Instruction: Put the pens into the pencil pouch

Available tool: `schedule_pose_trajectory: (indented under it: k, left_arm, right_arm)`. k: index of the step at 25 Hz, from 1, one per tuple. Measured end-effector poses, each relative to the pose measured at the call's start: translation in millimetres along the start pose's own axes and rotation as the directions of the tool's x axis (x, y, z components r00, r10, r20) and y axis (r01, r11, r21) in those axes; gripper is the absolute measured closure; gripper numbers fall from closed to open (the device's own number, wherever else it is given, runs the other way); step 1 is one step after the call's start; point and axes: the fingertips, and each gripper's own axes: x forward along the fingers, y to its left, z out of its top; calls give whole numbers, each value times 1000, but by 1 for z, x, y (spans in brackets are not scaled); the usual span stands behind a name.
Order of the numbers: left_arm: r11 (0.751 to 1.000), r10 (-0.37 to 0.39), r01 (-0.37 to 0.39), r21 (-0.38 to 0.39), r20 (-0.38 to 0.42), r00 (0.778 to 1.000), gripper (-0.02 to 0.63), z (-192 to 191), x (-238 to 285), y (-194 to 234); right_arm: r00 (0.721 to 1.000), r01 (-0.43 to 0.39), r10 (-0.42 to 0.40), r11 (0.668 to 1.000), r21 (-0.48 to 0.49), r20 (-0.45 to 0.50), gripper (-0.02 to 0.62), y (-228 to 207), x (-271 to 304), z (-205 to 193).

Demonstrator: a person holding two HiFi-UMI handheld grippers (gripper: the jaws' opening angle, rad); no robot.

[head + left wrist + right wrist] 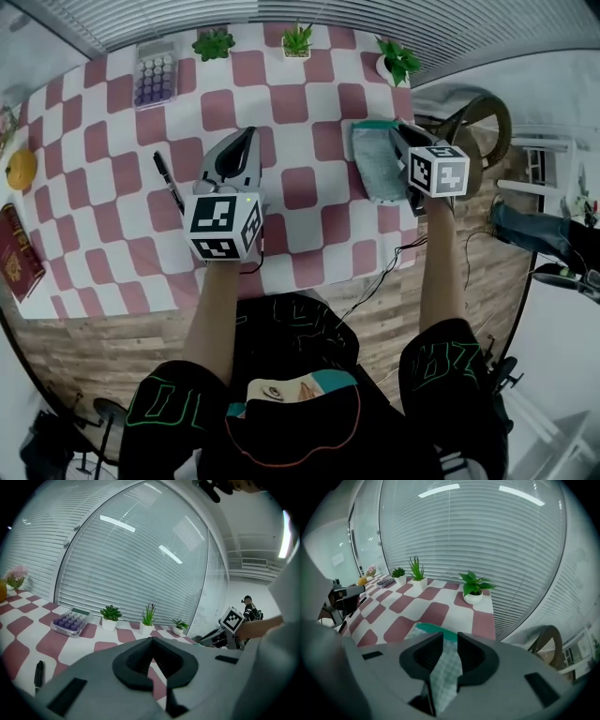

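A black pen [169,182] lies on the pink-and-white checked tablecloth [309,225], just left of my left gripper [247,135]. That gripper is shut with nothing in it, pointing across the table; in the left gripper view the pen [39,673] shows low at the left. A grey checked pencil pouch [377,161] with a teal end lies near the table's right edge. My right gripper [401,133] hangs over the pouch's right side, tilted down. In the right gripper view its jaws stand apart, and the pouch [446,670] shows through the gap below them.
Three small potted plants [297,40] and a purple-keyed calculator [155,72] stand along the far edge. An orange fruit [21,169] and a red book [19,251] sit at the left edge. A chair [483,122] stands beyond the table's right side.
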Motion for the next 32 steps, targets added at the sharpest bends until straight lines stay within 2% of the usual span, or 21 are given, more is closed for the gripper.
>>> schedule_pose_trajectory:
  k: [2, 4, 10, 13, 16, 20, 25, 27, 29, 32]
  left_arm:
    - [1000, 2, -2, -6, -2, 1000, 611, -1, 1, 2]
    - [1000, 1, -1, -10, -2, 1000, 611, -1, 2, 2]
    - [1000, 1, -1, -14, -10, 1000, 611, -6, 1, 5]
    - [1000, 0, 0, -17, -11, 1000, 611, -7, 1, 5]
    - [1000, 3, -4, -21, -12, 1000, 611, -8, 0, 6]
    - [1000, 8, -9, -30, -13, 1000, 611, -11, 0, 6]
    - [1000, 7, -7, -31, -7, 1000, 611, -10, 0, 3]
    - [1000, 3, -4, -30, -5, 1000, 611, -10, 0, 0]
    - [1000, 3, -3, -30, -4, 1000, 611, -10, -1, -1]
    - [1000, 5, -5, -29, 0, 1000, 611, -10, -3, -2]
  right_arm:
    - [998, -46, 46, 999, 3, -44, 469, 5, 6, -5]
    - [995, -66, 67, 998, 13, -70, 453, 7, 13, -8]
    - [992, -54, 64, 994, 97, -105, 453, 2, 33, -13]
    - [990, -47, 61, 993, 110, -128, 453, 3, 39, -14]
    - [986, -31, 47, 994, 102, -158, 453, 1, 40, -14]
    - [972, -1, 5, 1000, 20, -233, 453, 2, 43, -15]
    - [967, -2, 5, 1000, 14, -253, 474, 3, 43, -15]
    - [970, 5, 0, 1000, 21, -243, 497, 3, 42, -15]
    - [972, 14, -8, 1000, 23, -235, 561, 4, 42, -15]
    - [974, 18, -9, 999, 39, -225, 574, 4, 42, -15]
